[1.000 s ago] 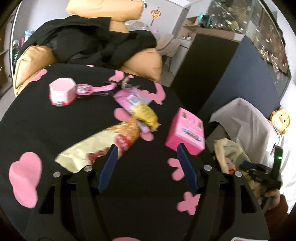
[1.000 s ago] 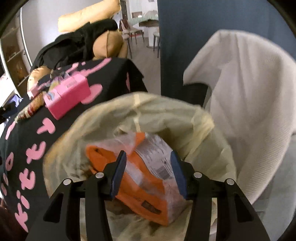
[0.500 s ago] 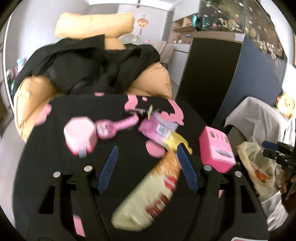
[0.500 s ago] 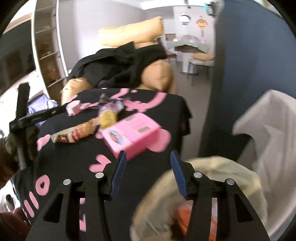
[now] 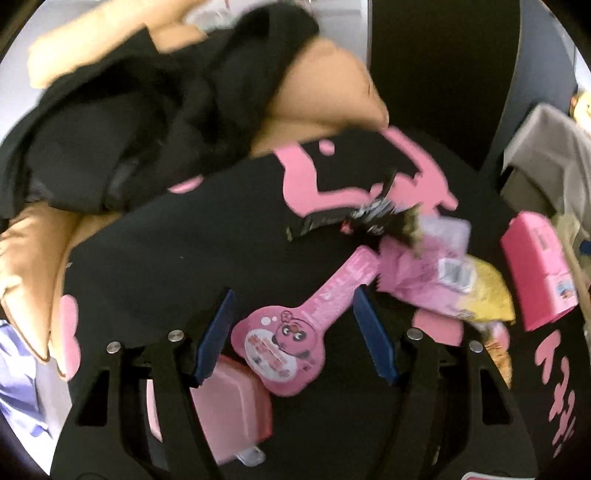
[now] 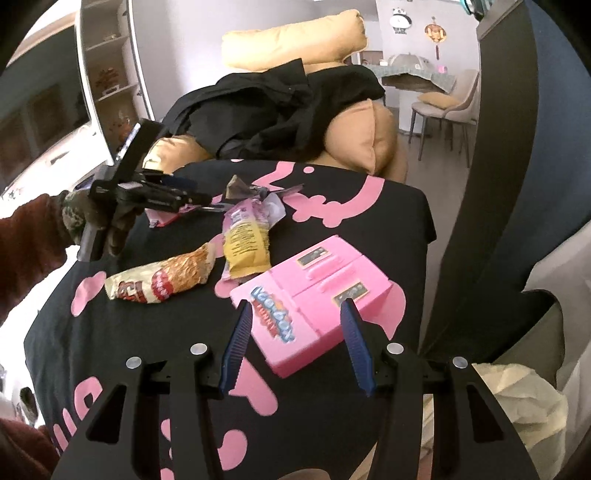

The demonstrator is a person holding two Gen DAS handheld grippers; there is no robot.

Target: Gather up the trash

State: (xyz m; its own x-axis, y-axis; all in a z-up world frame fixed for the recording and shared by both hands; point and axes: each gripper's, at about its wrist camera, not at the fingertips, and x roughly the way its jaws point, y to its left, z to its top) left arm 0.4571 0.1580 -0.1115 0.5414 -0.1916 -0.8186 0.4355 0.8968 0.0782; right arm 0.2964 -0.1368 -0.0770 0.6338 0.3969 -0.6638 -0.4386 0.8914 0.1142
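A home living room: tan sofa cushions [image 6: 295, 40], dining chairs [image 6: 443, 107] beyond, white wall shelves [image 6: 110, 55], panda wall decoration [image 6: 400, 18].

Wrappers [image 6: 243, 242] left of box [image 6: 314, 295]

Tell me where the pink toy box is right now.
In the right wrist view, the pink toy box lies on the black cloth ahead of the open right gripper, right of the yellow wrapper.

two close downward wrist views, shared table [image 5: 221, 240]
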